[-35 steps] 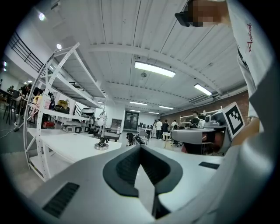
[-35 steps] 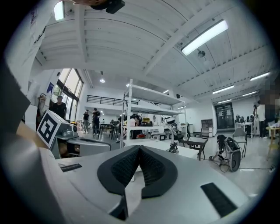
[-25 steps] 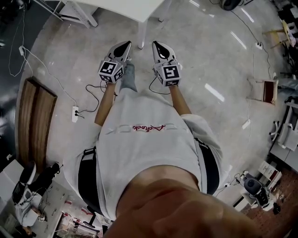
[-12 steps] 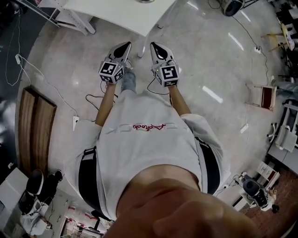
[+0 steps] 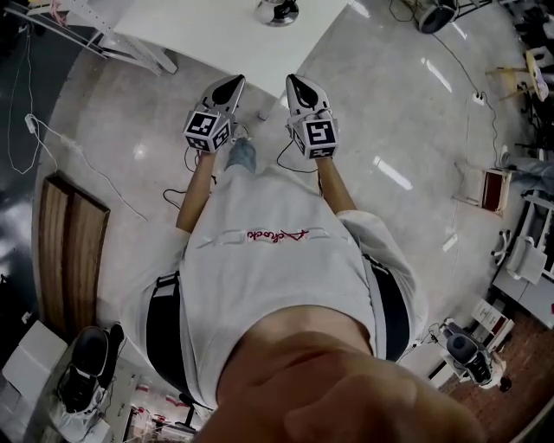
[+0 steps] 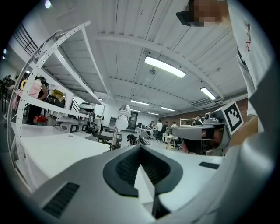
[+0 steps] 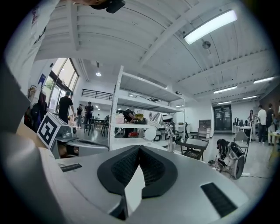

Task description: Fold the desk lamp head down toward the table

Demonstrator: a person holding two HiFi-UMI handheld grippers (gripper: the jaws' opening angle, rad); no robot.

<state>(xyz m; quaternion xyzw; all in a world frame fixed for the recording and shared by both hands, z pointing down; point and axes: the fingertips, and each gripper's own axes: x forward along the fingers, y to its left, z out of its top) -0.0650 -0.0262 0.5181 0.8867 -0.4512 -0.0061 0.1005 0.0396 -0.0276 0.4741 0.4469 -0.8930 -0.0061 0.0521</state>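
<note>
Obs.: you held both tools out in front of your chest, side by side and pointing level toward the bench point(image 5: 216, 39), with their tips close to its near corner and the floor point(image 5: 389, 112) below them. Left tool point(image 5: 232, 83): pads pressed together with nothing between them, confirmed in the left gripper view. Right tool point(image 5: 296, 82): likewise closed on itself and empty, per the right gripper view. Closed, empty jaws suited the carry, since nothing was within reach to grip and a narrow tip is easier to aim at a slim fixture. The desk lamp point(image 5: 277, 10) stood on the bench, well apart from both tips and roughly between the lines they pointed along, so either tool could take it. Its lamp head point(image 6: 123, 117) sat raised at the top of the stem, clear above the bench surface and not folded. Task judged not begun; the step in hand was the reach. The base rested flat on the bench, which is probably why you brought two tools: one to steady the base or stem, the other to press the head down. Hinge stiffness could not be judged from here. A white rack point(image 6: 52, 57) stood off to the left of the lamp in the left gripper view, not in the way. The next move would call for opening the jaws, or for pushing on top of the head with closed tips.
</note>
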